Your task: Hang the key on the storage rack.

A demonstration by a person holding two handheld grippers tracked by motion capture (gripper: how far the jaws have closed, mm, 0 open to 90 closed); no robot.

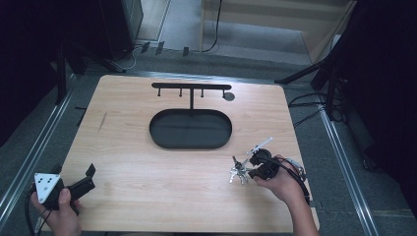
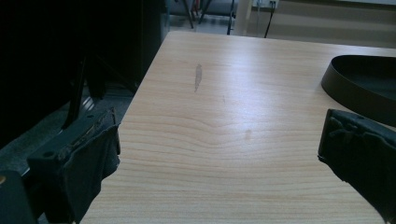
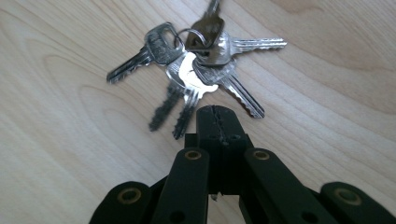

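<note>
My right tongs (image 3: 219,114) are pinched fully together, tips meeting with nothing between them that I can make out; the bunch of keys (image 3: 196,70) lies flat on the wood just ahead of those tips, fanned out from its ring. In the high view the keys (image 1: 239,172) sit just to the left of my right tongs (image 1: 255,166), near enough that I cannot tell whether the tips touch a blade. I judge the closed tips are meant to poke or slide under the ring rather than clamp it, since thin flat keys are hard to grab off a bare board.

My left tongs (image 1: 88,178) rest wide apart, holding nothing, at the near left corner, well away from the keys; in their own view the two pads (image 2: 93,158) frame only bare wood. I keep them parked there, I think, so they stay out of the way.

Beyond both tongs, in the middle of the table (image 1: 128,147), stands a black oval tray (image 1: 191,129) with an upright post and a crossbar of hooks (image 1: 191,86) on its far side, a likely place to hang the keys. The tabletop is pale wood grain with a dark smudge (image 2: 198,77) ahead of my left tongs. Around it the room is dim, with grey floor, metal rails and cables.
</note>
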